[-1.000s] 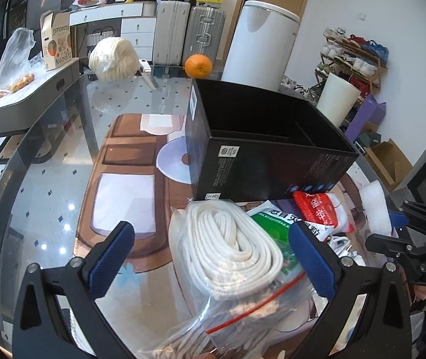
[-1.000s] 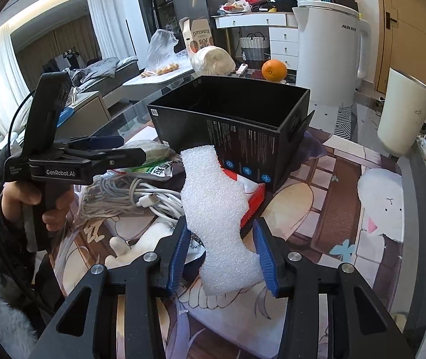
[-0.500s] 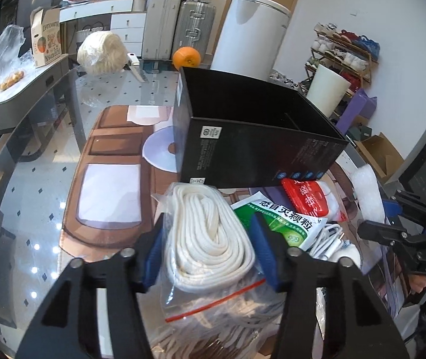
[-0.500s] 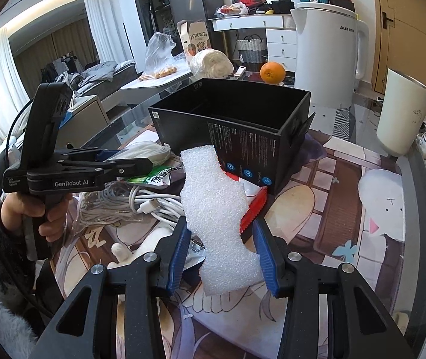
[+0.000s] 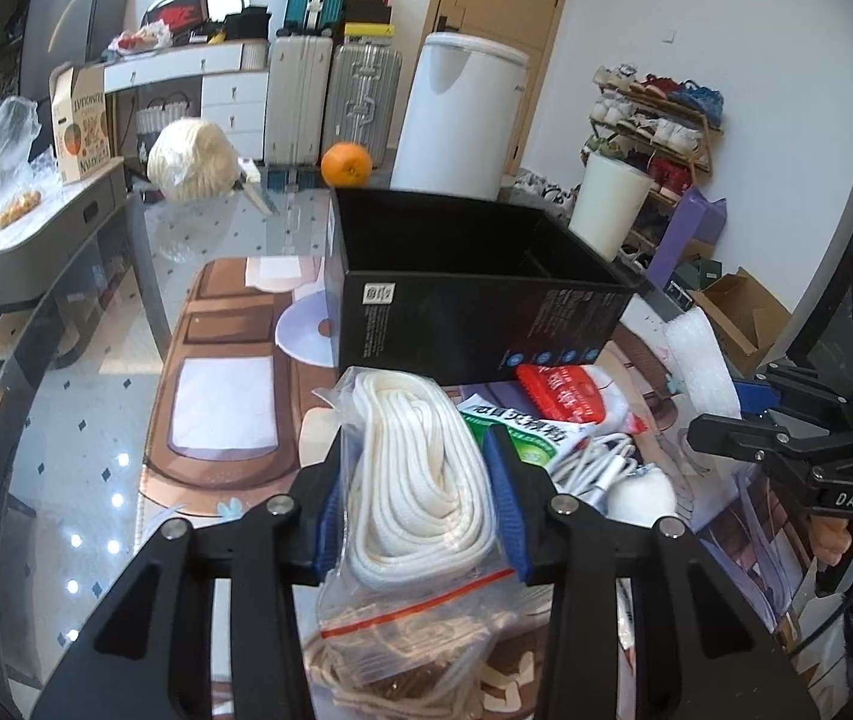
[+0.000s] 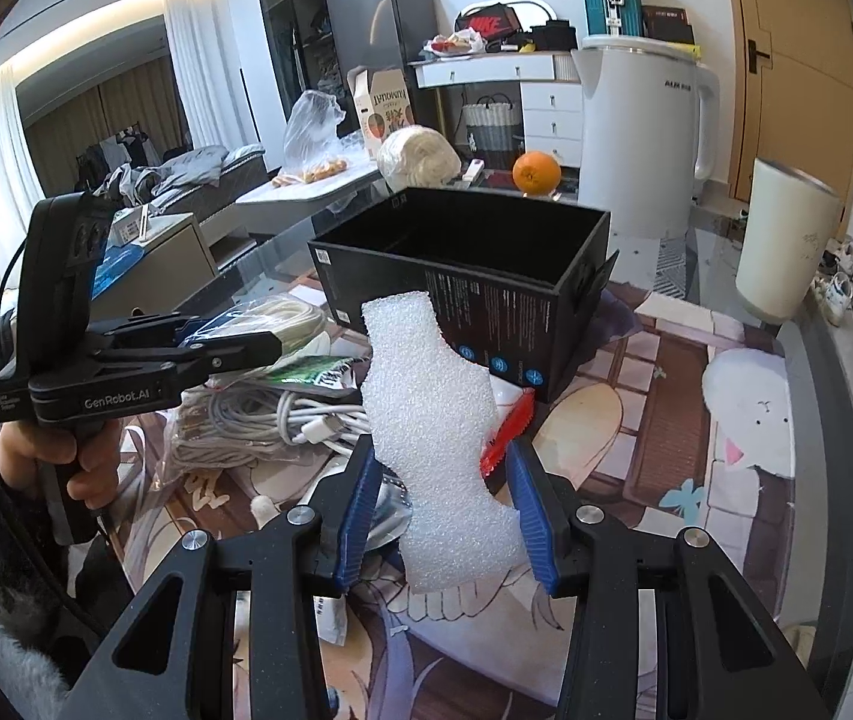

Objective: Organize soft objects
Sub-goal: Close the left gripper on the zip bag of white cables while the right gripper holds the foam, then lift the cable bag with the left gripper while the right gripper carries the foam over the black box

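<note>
My left gripper [image 5: 417, 492] is shut on a clear zip bag of coiled white rope [image 5: 414, 468], lifted a little above the table. My right gripper [image 6: 444, 504] is shut on a white foam piece [image 6: 432, 438], held upright in front of the open black box [image 6: 468, 276]. The black box [image 5: 468, 288] stands just behind the rope bag in the left wrist view. On the table by the box lie a green packet [image 5: 522, 429], a red-and-white packet [image 5: 570, 393] and a bundle of white cables [image 6: 282, 420]. The left gripper [image 6: 234, 354] shows in the right wrist view.
An orange [image 5: 347, 163], a white wrapped bundle [image 5: 191, 160] and a white appliance [image 6: 636, 138] stand behind the box. A white bin [image 6: 783, 246] stands at the right. The glass table [image 5: 96, 396] carries a cartoon mat.
My left gripper closed on the rope bag and raised it slightly. The right gripper kept the foam piece nearly still.
</note>
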{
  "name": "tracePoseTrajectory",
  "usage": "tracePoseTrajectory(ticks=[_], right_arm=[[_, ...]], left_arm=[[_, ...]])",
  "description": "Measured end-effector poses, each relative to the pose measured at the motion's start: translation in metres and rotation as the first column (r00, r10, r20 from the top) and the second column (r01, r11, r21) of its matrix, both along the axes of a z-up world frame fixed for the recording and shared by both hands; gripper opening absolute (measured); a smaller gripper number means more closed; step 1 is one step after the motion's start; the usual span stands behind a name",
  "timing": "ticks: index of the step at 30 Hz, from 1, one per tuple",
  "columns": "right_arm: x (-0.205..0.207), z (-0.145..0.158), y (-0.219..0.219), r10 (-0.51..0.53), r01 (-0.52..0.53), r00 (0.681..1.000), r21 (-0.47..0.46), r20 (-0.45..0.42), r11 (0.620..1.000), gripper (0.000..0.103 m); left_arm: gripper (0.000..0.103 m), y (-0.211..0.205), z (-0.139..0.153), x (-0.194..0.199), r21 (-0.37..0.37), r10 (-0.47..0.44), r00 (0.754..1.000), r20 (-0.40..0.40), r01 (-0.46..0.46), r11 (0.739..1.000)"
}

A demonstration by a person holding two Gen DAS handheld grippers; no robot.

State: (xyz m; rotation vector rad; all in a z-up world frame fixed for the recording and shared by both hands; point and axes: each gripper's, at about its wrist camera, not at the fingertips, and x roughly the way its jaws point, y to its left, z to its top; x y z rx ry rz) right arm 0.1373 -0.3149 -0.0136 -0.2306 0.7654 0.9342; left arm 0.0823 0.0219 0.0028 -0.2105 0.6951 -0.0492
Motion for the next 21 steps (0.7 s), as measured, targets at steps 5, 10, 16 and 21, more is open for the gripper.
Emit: tracePoseTrajectory(ticks=[5,10,16,21], right_arm=[[-0.006,0.010,-0.003,-0.010,0.009,1.000,0.021,0.030,1.000,0.044],[-0.010,0.024,-0.001,-0.022,0.019,0.998,0.046,0.061,0.999,0.044],[-0.014,0.043,0.003,-0.044,0.037,0.995,0.075,0.086,0.996,0.044],[-0.012,0.058,0.005,-0.066,0.057,0.993,0.101,0.096,0.993,0.044]], left_arm=[[0.041,-0.004,0.014,-0.011,0.013,-0.004,0.998,0.059,0.004,1.000],[0.041,-0.003,0.028,-0.015,0.011,0.000,0.994,0.107,-0.001,1.000],[0.041,0.000,0.044,-0.019,0.030,0.005,0.987,0.160,-0.010,0.999],[0.041,0.001,0.051,-0.017,0.053,0.016,0.983,0.185,-0.026,0.998]])
